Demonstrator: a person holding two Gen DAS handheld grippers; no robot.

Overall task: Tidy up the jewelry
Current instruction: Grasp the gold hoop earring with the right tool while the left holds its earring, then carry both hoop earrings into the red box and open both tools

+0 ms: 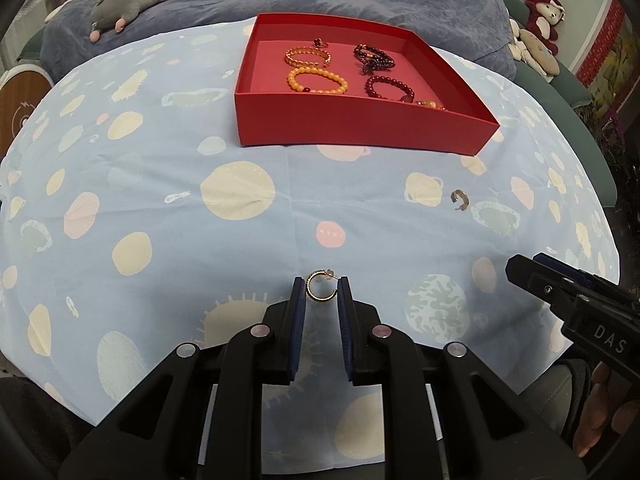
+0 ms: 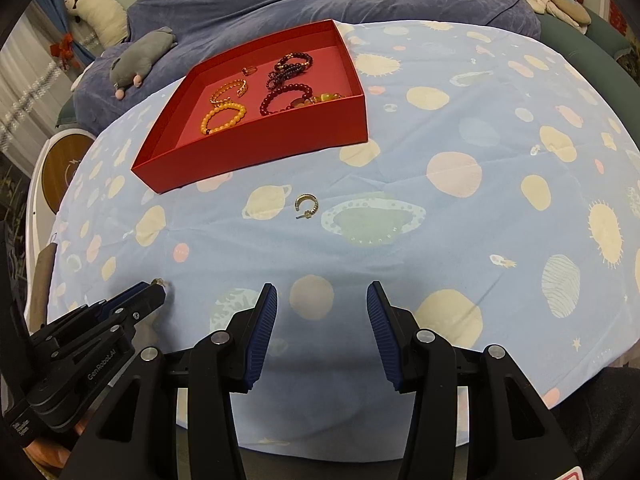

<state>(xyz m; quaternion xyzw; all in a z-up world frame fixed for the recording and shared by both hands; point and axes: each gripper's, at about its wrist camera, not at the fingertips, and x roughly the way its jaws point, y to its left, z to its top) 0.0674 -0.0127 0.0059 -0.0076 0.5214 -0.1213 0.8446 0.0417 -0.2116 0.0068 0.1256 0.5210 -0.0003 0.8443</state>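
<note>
Gold hoop (image 1: 320, 286) pinched in the left gripper (image 1: 321, 292) (right gripper (image 2: 322, 300) empty, jaws apart), next the lift to the box (image 1: 360, 128).

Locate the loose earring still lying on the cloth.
The earring lies on the cloth mid-frame in the right wrist view, just in front of the red box, ahead of the open right tongs.

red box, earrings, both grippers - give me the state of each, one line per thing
red box: open, no lid, holding bracelets and a ring
gold hoop earring: pinched between the left gripper's pads
left gripper: shut on the gold hoop earring
second hoop earring: loose on the cloth, outside the box
right gripper: open, empty
bracelets: lying inside the box
</note>
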